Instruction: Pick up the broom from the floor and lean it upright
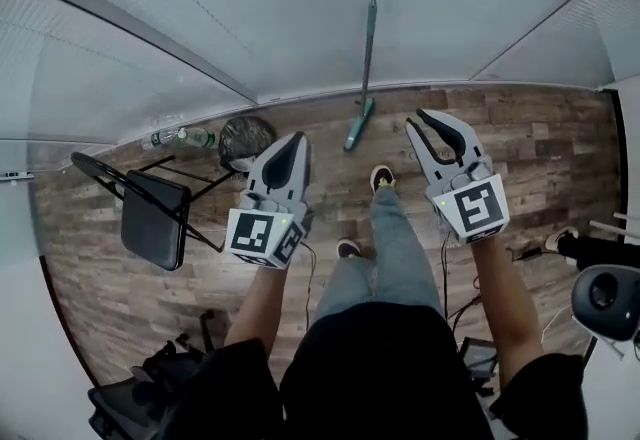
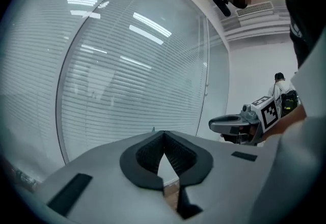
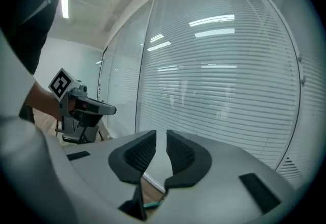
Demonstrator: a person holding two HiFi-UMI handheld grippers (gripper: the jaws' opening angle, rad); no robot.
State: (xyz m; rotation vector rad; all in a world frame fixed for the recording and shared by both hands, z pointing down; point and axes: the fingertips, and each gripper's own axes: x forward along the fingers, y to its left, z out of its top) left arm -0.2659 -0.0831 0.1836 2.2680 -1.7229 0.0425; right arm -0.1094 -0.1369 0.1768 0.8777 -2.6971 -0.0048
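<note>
The broom (image 1: pixel 365 68) has a teal handle and teal head. It stands upright, leaning against the blind-covered glass wall, with its head on the wood floor at the wall's foot. Both grippers are held up in front of me, well short of it. My left gripper (image 1: pixel 297 138) is shut, its pads meeting with nothing between them (image 2: pixel 163 134). My right gripper (image 1: pixel 418 118) is open, a narrow empty gap between its pads (image 3: pixel 161 134). A sliver of teal (image 3: pixel 153 204) shows low between the right jaws.
A black folding chair (image 1: pixel 155 218) stands at the left, with a plastic bottle (image 1: pixel 180 138) and a black wire bin (image 1: pixel 246 138) by the wall. My legs and shoes (image 1: pixel 381 178) are below the grippers. A white device (image 1: pixel 606 300) sits at the right edge.
</note>
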